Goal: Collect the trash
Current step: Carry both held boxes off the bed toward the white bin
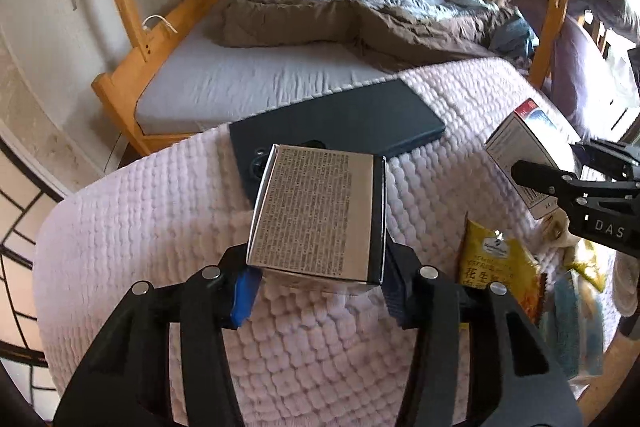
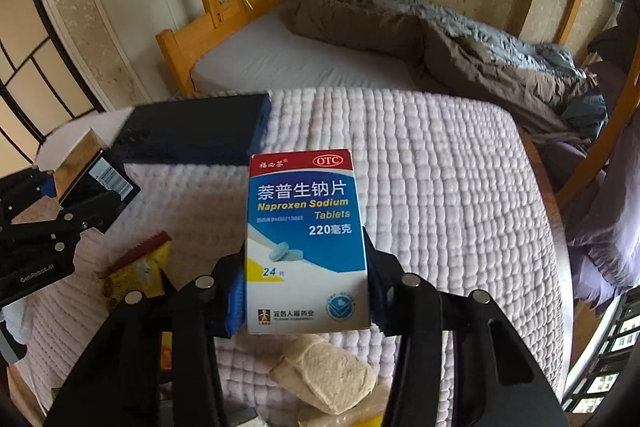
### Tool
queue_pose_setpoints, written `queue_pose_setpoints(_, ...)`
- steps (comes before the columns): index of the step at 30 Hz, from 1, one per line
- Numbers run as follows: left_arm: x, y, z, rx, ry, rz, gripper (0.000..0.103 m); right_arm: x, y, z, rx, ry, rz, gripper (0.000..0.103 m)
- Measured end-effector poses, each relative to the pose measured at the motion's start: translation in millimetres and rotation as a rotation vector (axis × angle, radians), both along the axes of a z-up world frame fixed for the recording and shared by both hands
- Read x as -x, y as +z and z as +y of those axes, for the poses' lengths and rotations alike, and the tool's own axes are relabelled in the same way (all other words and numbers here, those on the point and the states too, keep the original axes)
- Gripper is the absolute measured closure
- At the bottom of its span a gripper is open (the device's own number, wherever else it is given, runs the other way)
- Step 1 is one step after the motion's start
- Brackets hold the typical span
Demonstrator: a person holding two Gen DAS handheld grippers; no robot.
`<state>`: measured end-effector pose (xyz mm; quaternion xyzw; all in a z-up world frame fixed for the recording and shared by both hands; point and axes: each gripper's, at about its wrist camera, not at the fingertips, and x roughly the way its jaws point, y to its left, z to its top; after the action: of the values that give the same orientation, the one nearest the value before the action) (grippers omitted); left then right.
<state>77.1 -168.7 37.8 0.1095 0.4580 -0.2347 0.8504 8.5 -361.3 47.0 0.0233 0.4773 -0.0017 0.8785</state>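
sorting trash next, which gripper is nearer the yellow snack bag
Left. The left gripper, holding a silver box, sits just beside the snack bag; the right gripper is farther off.

Printed carton between left gripper fingers

Support surface: round tabletop with a wooden rim, covered by a pale pink quilted cloth. Lying on the cloth: flat dark navy rectangular box, beyond the left jaws; yellow foil snack packet, between the two jaws; beige crumpled wrapper, just below the right jaws.
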Motion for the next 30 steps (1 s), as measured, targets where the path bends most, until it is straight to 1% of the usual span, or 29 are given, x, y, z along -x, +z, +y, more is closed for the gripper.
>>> queue_pose_setpoints(6, 22, 27, 22, 0.083, 0.066, -0.045, 0.051, 21, 34, 0, -0.007, 0.022, -0.099, 0.057)
queue_pose_setpoints(10, 46, 42, 35, 0.100, 0.111, -0.070, 0.051, 39, 53, -3, -0.022, 0.038, -0.138, 0.057)
queue_pose_setpoints(14, 71, 51, 49, 0.108, 0.140, -0.081, 0.051, 69, 67, -6, -0.051, 0.056, -0.165, 0.057)
queue_pose_setpoints(18, 101, 56, 62, 0.103, 0.162, -0.097, 0.051, 102, 74, -4, -0.074, 0.078, -0.180, 0.057)
queue_pose_setpoints(22, 130, 58, 72, 0.107, 0.179, -0.094, 0.051, 138, 77, 5, -0.098, 0.110, -0.183, 0.057)
queue_pose_setpoints(26, 159, 55, 80, 0.076, 0.194, -0.094, 0.051, 171, 77, 16, -0.113, 0.139, -0.174, 0.057)
queue_pose_setpoints(30, 182, 50, 87, 0.076, 0.215, -0.064, 0.051, 199, 75, 29, -0.138, 0.177, -0.158, 0.057)
